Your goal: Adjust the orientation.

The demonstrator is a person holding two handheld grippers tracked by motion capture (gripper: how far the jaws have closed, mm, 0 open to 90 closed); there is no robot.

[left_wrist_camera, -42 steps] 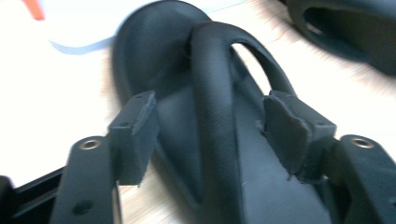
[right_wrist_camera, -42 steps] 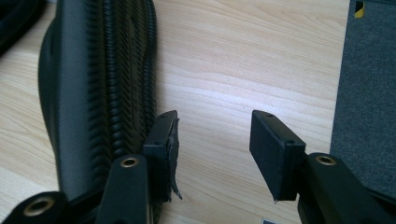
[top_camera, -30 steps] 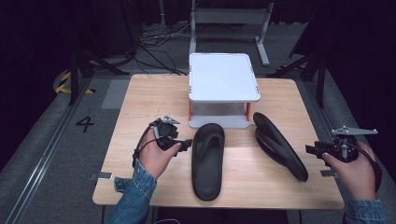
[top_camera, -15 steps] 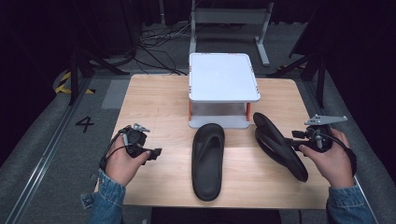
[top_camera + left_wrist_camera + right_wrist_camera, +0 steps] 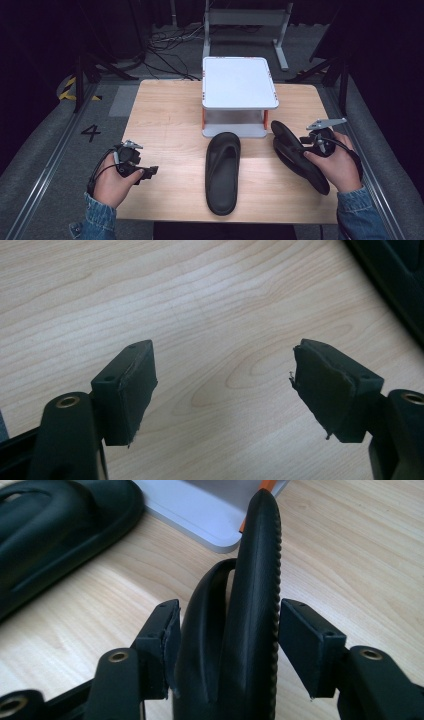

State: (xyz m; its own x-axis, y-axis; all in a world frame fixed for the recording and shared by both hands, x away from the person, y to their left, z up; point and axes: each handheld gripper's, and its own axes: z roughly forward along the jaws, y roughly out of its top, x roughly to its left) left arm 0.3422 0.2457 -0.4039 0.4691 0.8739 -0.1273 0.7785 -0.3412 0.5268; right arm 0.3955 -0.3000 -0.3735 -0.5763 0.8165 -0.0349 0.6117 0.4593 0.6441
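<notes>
Two black slippers lie on the wooden table (image 5: pixel 165 115). One slipper (image 5: pixel 222 172) lies flat at the centre front, also seen in the right gripper view (image 5: pixel 60 525). The other slipper (image 5: pixel 295 152) stands tilted on its edge at the right. My right gripper (image 5: pixel 301 146) straddles its rear part (image 5: pixel 250 605): the left pad touches the upper and the right pad (image 5: pixel 305 640) sits a sliver off the ribbed sole. My left gripper (image 5: pixel 150 171) hovers open over bare wood at the front left (image 5: pixel 222 370), with a slipper edge (image 5: pixel 395 280) at its far right.
A white two-tier stand (image 5: pixel 239 82) with orange posts occupies the back centre, its base (image 5: pixel 200 510) just beyond both slippers. Table edges run close to both hands. Cables and a metal frame (image 5: pixel 245 20) lie on the floor behind.
My left gripper has pulled away from the centre slipper to the front left. My right gripper has moved left and forward until its jaws came around the right slipper.
</notes>
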